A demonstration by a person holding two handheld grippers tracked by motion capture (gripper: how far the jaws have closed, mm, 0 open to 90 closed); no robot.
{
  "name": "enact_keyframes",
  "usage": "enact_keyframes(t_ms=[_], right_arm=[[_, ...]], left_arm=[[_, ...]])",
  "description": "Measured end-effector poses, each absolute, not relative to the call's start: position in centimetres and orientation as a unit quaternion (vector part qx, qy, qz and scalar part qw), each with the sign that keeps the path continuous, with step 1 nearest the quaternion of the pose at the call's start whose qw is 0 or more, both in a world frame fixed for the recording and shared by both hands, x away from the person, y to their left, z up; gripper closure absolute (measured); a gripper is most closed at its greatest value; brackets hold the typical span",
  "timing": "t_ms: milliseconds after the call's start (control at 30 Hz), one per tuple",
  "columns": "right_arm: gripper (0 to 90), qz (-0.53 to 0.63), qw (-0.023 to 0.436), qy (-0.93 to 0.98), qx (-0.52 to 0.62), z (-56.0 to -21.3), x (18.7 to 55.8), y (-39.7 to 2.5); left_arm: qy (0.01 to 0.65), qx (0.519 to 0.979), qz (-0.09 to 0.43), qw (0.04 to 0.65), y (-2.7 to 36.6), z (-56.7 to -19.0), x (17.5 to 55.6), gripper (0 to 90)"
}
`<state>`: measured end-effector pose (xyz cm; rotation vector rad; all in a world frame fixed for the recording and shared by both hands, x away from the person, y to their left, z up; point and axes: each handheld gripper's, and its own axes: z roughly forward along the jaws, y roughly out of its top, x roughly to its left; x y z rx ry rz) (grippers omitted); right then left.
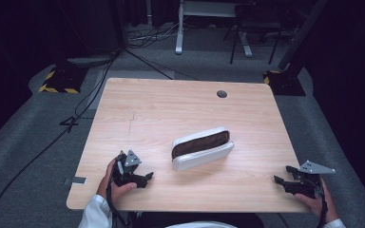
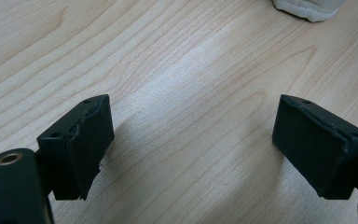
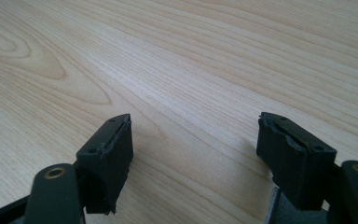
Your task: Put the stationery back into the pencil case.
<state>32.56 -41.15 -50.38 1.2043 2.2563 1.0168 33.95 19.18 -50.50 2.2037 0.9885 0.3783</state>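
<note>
Wooden worktop in a dark room with grey carpet

The worktop (image 1: pixel 171 102) is pale wood with clear grain and rounded corners, and a small round dark hole (image 1: pixel 222 94) sits near its far edge, right of the middle. A faint pencil-like cross (image 1: pixel 132 118) marks the wood left of the middle. Grey carpet floor (image 1: pixel 33 142) surrounds it, and black cables (image 1: pixel 83 102) trail across the carpet at the left. Two black stand bases with yellow-and-black striped edges (image 1: pixel 59 80) (image 1: pixel 285 80) sit by the far corners. A white metal frame (image 1: pixel 180 28) stands further back.
</note>
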Motion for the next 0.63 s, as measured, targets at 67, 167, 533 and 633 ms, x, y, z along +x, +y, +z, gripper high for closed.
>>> enact_keyframes(t_ms=[67, 167, 533, 633], right_arm=[[27.5, 0.362, 0.193, 0.804, 0.429, -50.38, 32.56, -41.15], [27.5, 0.362, 0.193, 0.804, 0.430, -50.38, 32.55, -41.15], [27.5, 0.362, 0.193, 0.804, 0.429, -50.38, 32.56, -41.15], [27.5, 0.362, 0.195, 0.804, 0.431, -50.38, 32.57, -41.18]], left_arm=[[0.380, 0.847, 0.145, 0.341, 19.18, -50.50, 33.95, 13.0], [0.380, 0.847, 0.145, 0.341, 19.18, -50.50, 33.95, 13.0], [0.377, 0.850, 0.143, 0.339, 19.23, -50.47, 34.07, 12.2], [0.377, 0.850, 0.146, 0.338, 19.22, -50.46, 34.17, 12.0]])
